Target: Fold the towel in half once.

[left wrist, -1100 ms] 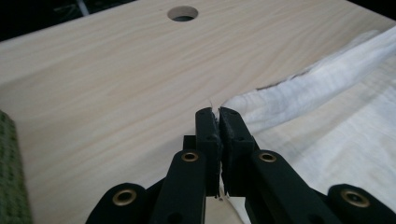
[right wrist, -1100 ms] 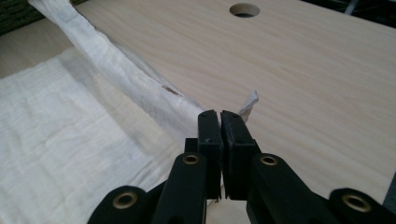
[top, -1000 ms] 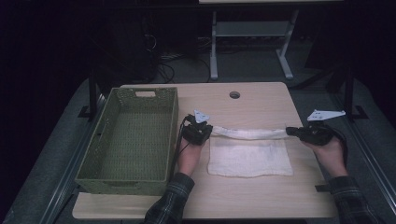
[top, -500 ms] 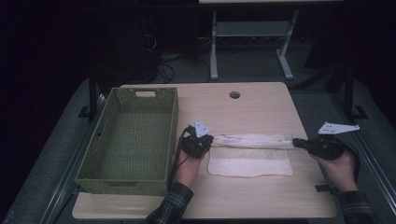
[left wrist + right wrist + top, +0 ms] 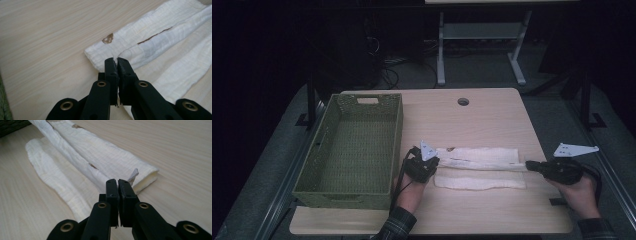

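A white cloth (image 5: pixel 482 159) with small brown stains lies folded lengthwise on the wooden table (image 5: pixel 472 120), its upper layer stretched between the two grippers. My left gripper (image 5: pixel 436 162) is shut on the cloth's left end. In the left gripper view the jaws (image 5: pixel 117 60) pinch the edge of the cloth (image 5: pixel 155 42) next to a brown stain (image 5: pixel 108 38). My right gripper (image 5: pixel 528 164) is shut on the right end. In the right gripper view its tips (image 5: pixel 117 181) nip a corner of the cloth (image 5: pixel 105 157), and a lower layer spreads to the left.
A green woven basket (image 5: pixel 347 197) stands on the table's left side, close beside my left hand. A round cable hole (image 5: pixel 463 101) sits near the far edge. Grey table legs (image 5: pixel 441 55) and cables stand on the dark floor behind.
Both hands have drawn the held edge of the cloth toward the near side of the table, across the lower layer, so less of that layer shows. Both grippers stay shut.
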A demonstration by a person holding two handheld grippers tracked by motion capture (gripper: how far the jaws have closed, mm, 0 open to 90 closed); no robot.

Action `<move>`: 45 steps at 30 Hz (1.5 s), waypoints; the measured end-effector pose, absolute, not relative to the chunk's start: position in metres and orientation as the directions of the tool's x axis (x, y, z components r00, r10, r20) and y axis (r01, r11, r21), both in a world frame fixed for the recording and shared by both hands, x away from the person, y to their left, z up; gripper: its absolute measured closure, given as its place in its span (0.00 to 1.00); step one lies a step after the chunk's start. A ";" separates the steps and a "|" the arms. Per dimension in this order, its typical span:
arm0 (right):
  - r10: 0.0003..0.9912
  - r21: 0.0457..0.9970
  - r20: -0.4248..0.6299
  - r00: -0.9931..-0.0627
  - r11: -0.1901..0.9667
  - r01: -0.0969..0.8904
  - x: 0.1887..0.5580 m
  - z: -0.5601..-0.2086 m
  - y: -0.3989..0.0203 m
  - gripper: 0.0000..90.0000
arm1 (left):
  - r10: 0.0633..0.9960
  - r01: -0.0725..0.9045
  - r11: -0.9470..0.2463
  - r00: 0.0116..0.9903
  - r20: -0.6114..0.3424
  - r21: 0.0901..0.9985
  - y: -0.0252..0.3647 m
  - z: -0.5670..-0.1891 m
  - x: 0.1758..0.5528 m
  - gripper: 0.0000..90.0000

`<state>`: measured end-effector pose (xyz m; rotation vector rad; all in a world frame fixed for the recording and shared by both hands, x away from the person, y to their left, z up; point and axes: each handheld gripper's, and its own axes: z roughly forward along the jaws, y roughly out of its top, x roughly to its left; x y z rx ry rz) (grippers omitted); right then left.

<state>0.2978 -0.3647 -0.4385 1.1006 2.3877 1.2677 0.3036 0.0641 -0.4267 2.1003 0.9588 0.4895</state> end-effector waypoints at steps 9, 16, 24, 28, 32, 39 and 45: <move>0.693 0.749 0.156 -0.704 0.382 0.542 0.286 -0.451 -0.365 0.97 | 0.741 0.498 -0.463 0.672 0.012 0.733 0.063 -0.436 0.292 0.96; 0.685 0.715 0.179 -0.706 0.402 0.572 0.281 -0.460 -0.364 0.96 | 0.718 0.531 -0.506 0.696 -0.009 0.679 0.062 -0.449 0.288 0.95; 0.682 0.717 0.198 -0.704 0.389 0.579 0.274 -0.456 -0.371 0.84 | 0.717 0.526 -0.476 0.696 -0.035 0.705 0.063 -0.443 0.284 0.79; 0.688 0.762 0.173 -0.705 0.359 0.538 0.273 -0.441 -0.373 0.84 | 0.713 0.486 -0.458 0.701 -0.019 0.744 0.063 -0.429 0.287 0.75; 0.689 0.770 0.150 -0.709 0.369 0.521 0.282 -0.440 -0.370 0.84 | 0.722 0.481 -0.429 0.691 -0.029 0.765 0.063 -0.425 0.294 0.73; 0.702 0.768 0.134 -0.699 0.372 0.521 0.311 -0.444 -0.362 0.81 | 0.737 0.462 -0.436 0.676 0.012 0.772 0.055 -0.431 0.320 0.66; 0.709 0.760 0.112 -0.696 0.390 0.520 0.328 -0.448 -0.356 0.78 | 0.733 0.476 -0.415 0.680 -0.025 0.776 0.053 -0.437 0.342 0.65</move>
